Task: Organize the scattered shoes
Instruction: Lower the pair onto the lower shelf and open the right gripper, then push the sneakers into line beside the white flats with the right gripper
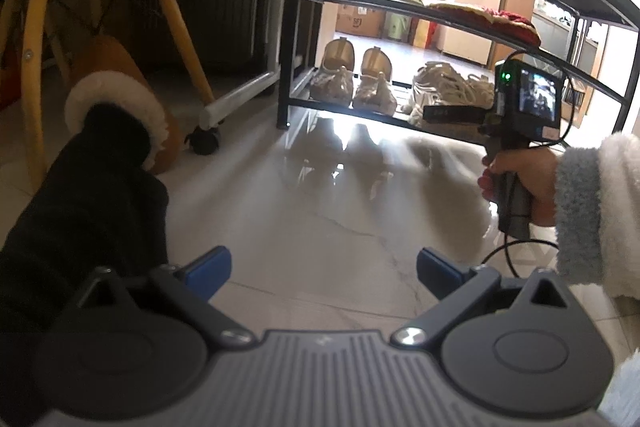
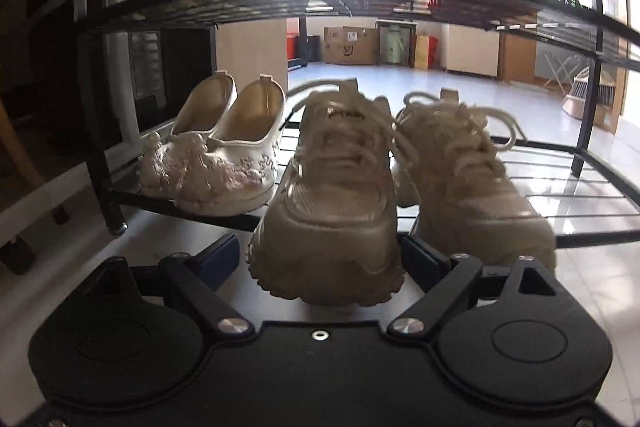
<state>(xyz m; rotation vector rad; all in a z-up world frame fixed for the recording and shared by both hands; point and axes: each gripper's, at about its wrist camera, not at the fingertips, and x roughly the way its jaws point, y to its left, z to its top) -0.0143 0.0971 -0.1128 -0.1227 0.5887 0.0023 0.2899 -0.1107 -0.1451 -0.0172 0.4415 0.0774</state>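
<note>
Shoes are ranged on the bottom tier of a black metal rack (image 2: 600, 239), viewed left to right. At far left in the left wrist view, a tan fleece-lined boot (image 1: 120, 99) sits on the floor beside a yellow chair leg (image 1: 176, 19), off the rack. The left gripper (image 1: 324, 271) hovers above bare pale floor tile (image 1: 320, 211), its blue-padded fingers (image 1: 210, 273) spread wide with nothing between them and no shoe near them.

On the rack's lower tier, an embroidered pair of flats (image 2: 216, 163) stands at the left, toes toward the camera. Immediately right of it is a cream laced sneaker (image 2: 332, 211), its chunky toe overhanging the front rail and projecting into the right gripper (image 2: 324, 263). The toe lies between the two fingers; the left finger (image 2: 218, 259) stands apart from the sole with a visible gap, and contact on the other side cannot be confirmed. The jaws stand fairly wide, not clamped on the shoe. A second matching sneaker (image 2: 472, 187) sits just to the right, touching or nearly touching the first.

In the left wrist view, a hand (image 1: 524, 183) in a fluffy sleeve grips the right device's handle at the rack front.
</note>
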